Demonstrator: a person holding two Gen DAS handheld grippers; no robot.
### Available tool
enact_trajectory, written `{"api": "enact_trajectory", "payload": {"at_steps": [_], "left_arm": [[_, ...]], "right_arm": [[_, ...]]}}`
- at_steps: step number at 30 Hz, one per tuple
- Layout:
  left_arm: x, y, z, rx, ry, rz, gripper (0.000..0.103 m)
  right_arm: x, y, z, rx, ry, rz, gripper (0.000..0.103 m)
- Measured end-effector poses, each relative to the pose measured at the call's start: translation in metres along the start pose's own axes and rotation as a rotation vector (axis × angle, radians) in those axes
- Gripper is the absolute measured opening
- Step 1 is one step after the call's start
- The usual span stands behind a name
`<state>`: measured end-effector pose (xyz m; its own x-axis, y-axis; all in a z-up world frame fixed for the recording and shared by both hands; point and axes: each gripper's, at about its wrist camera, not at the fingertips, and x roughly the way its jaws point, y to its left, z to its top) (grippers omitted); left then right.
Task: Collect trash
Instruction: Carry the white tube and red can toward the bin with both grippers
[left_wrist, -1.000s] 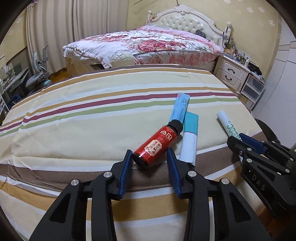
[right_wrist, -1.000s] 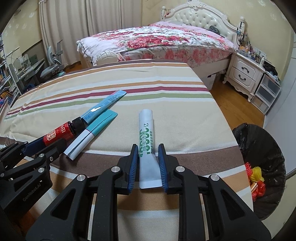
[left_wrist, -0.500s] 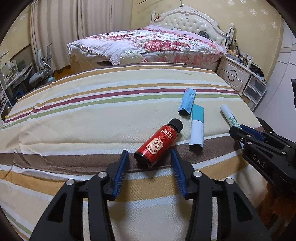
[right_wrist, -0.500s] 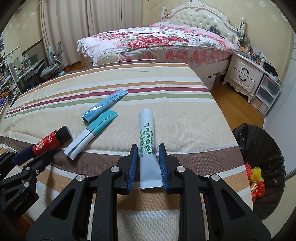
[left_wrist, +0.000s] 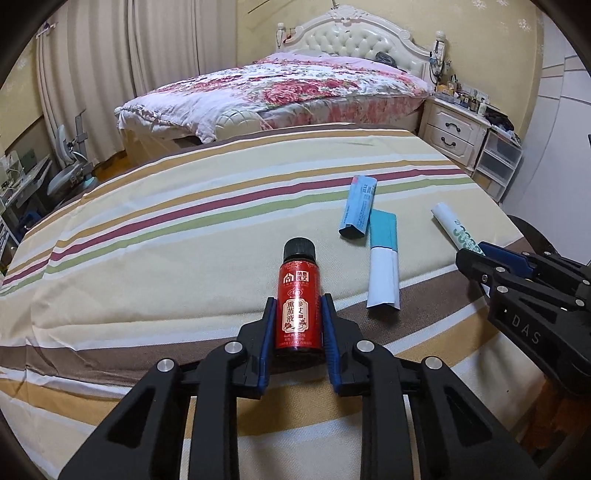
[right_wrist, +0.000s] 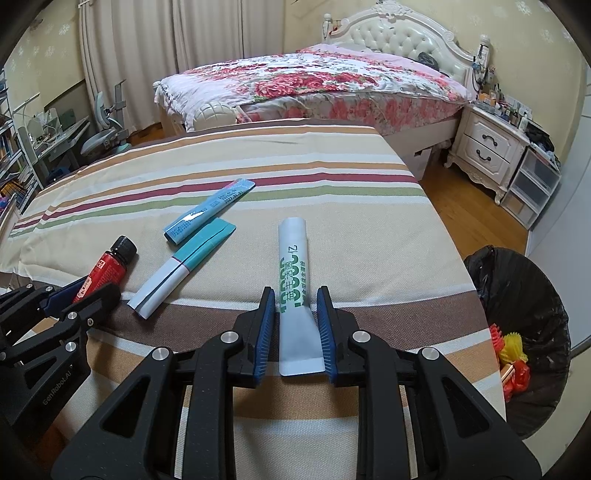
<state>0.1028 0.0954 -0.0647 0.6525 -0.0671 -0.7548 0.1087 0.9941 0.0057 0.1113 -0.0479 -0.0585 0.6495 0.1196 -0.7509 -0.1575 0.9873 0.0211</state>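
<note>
A red bottle (left_wrist: 299, 273) with a black cap lies on the striped table cloth (left_wrist: 184, 240). My left gripper (left_wrist: 298, 300) has its jaws closing on it, and the blue pads press both sides of its lower half. A white toothpaste tube (right_wrist: 291, 254) with green print lies between the pads of my right gripper (right_wrist: 296, 291), which is shut on its flat end. In the left wrist view the right gripper (left_wrist: 476, 254) sits at the right edge. In the right wrist view the left gripper (right_wrist: 85, 291) holds the red bottle (right_wrist: 107, 266) at the left.
A blue carton (right_wrist: 207, 214) and a teal-and-white carton (right_wrist: 181, 266) lie between the two grippers. A black-lined trash bin (right_wrist: 535, 295) with red and yellow scraps stands on the floor right of the table. Beyond are a floral bed (left_wrist: 295, 85) and a white nightstand (right_wrist: 487, 147).
My left gripper opened wider, then slid forward around the red bottle and closed on it; the bottle now lies straight along the fingers. The right gripper and tube stayed put.
</note>
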Motion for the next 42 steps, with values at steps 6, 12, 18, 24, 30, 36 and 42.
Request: {"api": "enact_trajectory", "payload": {"at_steps": [6,12,18,24,30,36,42], "left_arm": [[-0.003,0.004,-0.001,-0.035,-0.010,0.001,0.025],[-0.009,0.009,-0.002,-0.070,-0.028,-0.002,0.025],[-0.014,0.008,-0.005,-0.092,-0.033,-0.026,0.025],[-0.024,-0.002,-0.008,-0.087,-0.049,-0.048,0.025],[-0.039,-0.017,-0.004,-0.081,-0.079,-0.075,0.025],[-0.049,-0.043,0.004,-0.045,-0.108,-0.098,0.025],[-0.055,-0.078,0.015,0.012,-0.131,-0.133,0.025]], "right_arm": [[-0.001,-0.002,0.001,0.008,-0.001,0.003,0.022],[-0.002,-0.004,0.002,0.018,0.001,0.006,0.019],[-0.011,-0.007,-0.003,0.017,-0.006,-0.002,0.019],[-0.028,-0.014,-0.008,0.024,-0.024,-0.010,0.019],[-0.049,-0.027,-0.011,0.039,-0.055,-0.026,0.019],[-0.070,-0.049,-0.018,0.072,-0.089,-0.056,0.019],[-0.085,-0.081,-0.022,0.123,-0.117,-0.094,0.019]]}}
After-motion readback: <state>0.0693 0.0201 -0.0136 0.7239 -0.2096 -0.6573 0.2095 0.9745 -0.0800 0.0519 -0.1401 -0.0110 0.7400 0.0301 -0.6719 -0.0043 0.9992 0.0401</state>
